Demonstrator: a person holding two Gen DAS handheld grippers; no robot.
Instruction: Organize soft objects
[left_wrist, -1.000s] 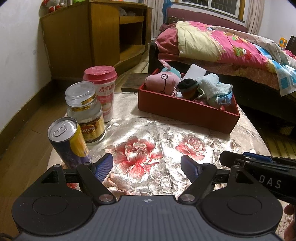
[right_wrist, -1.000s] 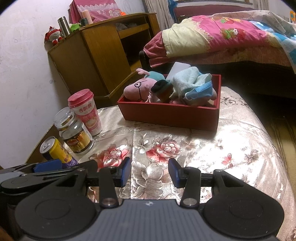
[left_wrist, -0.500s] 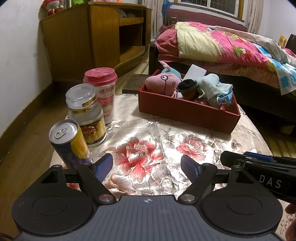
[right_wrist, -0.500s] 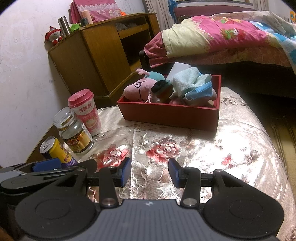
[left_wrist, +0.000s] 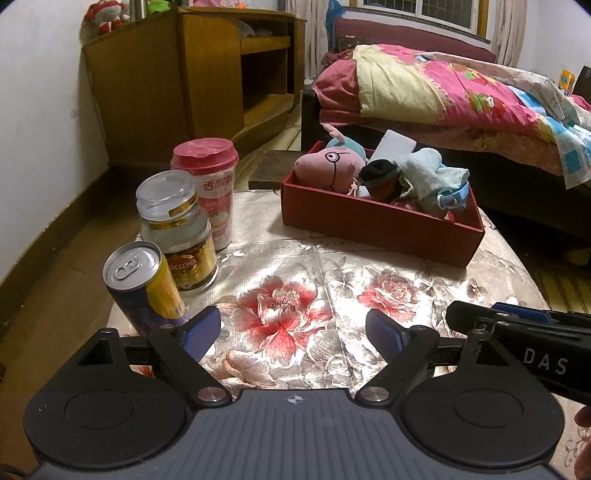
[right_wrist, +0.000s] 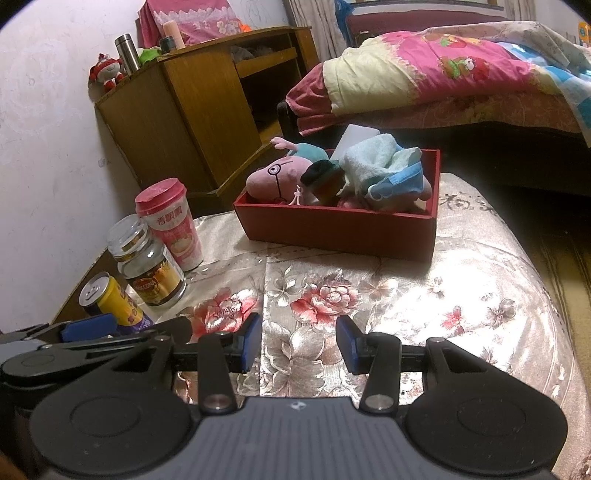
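Two grippers, left (left_wrist: 293, 330) and right (right_wrist: 299, 343), jaws apart, empty; drink can (left_wrist: 142, 286), glass jar (left_wrist: 177, 232), lidded cup (left_wrist: 208, 184) left of red box (left_wrist: 376, 225).

A: Left gripper (left_wrist: 293, 332) sits low over the floral tablecloth (left_wrist: 295, 266), jaws spread wide, nothing between them.

B: Noted. Contents of the red box (left_wrist: 380, 225)?

A: Pink pig plush (left_wrist: 332, 168) at its left end, a dark sock (left_wrist: 380, 175) in the middle, a pale blue towel (left_wrist: 424, 170) and a blue face mask (left_wrist: 452, 195) to the right. A white block (left_wrist: 395, 144) leans at the back.

B: Left side of the table?

A: Three containers close together: drink can (left_wrist: 144, 288) nearest, glass jar (left_wrist: 177, 229) behind it, pink-lidded cup (left_wrist: 210, 184) farthest.

B: Right edge?

A: The right gripper (left_wrist: 517, 325) pokes in, lettering "DAS" on it; cannot tell how its jaws stand.
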